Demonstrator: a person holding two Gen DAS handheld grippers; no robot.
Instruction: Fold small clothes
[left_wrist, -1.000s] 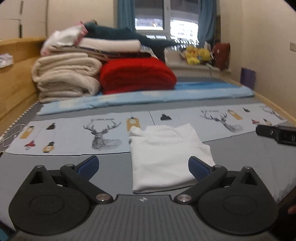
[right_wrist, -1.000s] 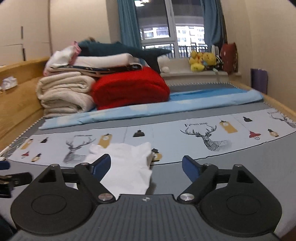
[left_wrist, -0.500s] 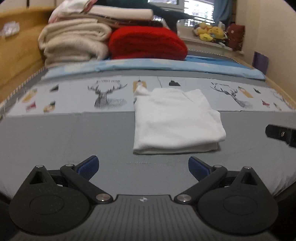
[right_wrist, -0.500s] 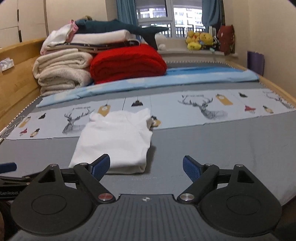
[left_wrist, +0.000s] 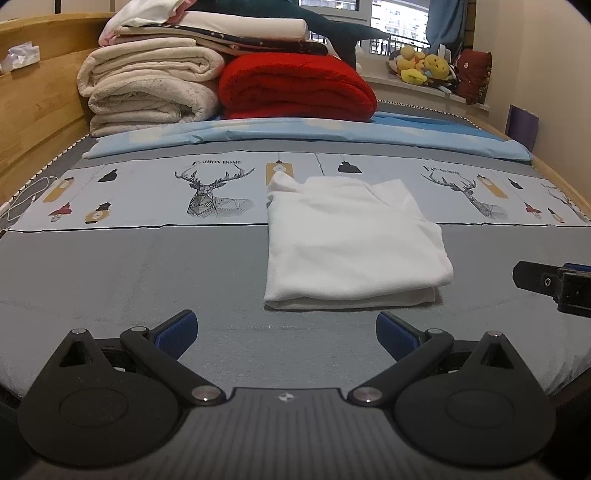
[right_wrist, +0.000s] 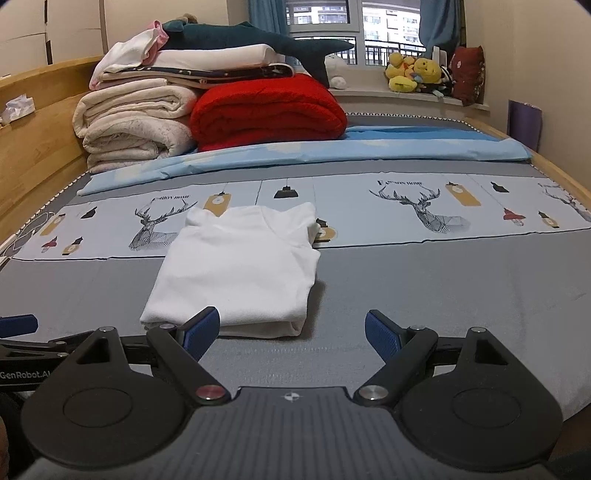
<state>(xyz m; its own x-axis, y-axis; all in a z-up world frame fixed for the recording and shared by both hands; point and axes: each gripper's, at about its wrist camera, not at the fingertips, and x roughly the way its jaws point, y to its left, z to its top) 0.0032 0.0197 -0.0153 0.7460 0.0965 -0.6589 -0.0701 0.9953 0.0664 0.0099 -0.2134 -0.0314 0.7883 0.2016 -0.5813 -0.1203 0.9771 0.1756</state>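
A small white garment (left_wrist: 351, 240) lies folded into a flat rectangle on the grey bed sheet (left_wrist: 129, 277); it also shows in the right wrist view (right_wrist: 240, 273). My left gripper (left_wrist: 286, 334) is open and empty, hovering just short of the garment's near edge. My right gripper (right_wrist: 291, 334) is open and empty, near the garment's near right corner. The right gripper's tip shows at the right edge of the left wrist view (left_wrist: 554, 282), and the left gripper's finger at the left edge of the right wrist view (right_wrist: 16, 325).
Stacked cream blankets (left_wrist: 147, 92) and a red blanket (left_wrist: 295, 88) sit at the far end on a light blue sheet (left_wrist: 295, 133). A wooden bed frame (left_wrist: 33, 110) runs along the left. Plush toys (right_wrist: 417, 74) line the window sill. A white cable (left_wrist: 22, 199) lies at the left.
Both grippers have pulled back and risen away from the folded garment, so it now lies farther ahead in full view. The garment itself has not moved.
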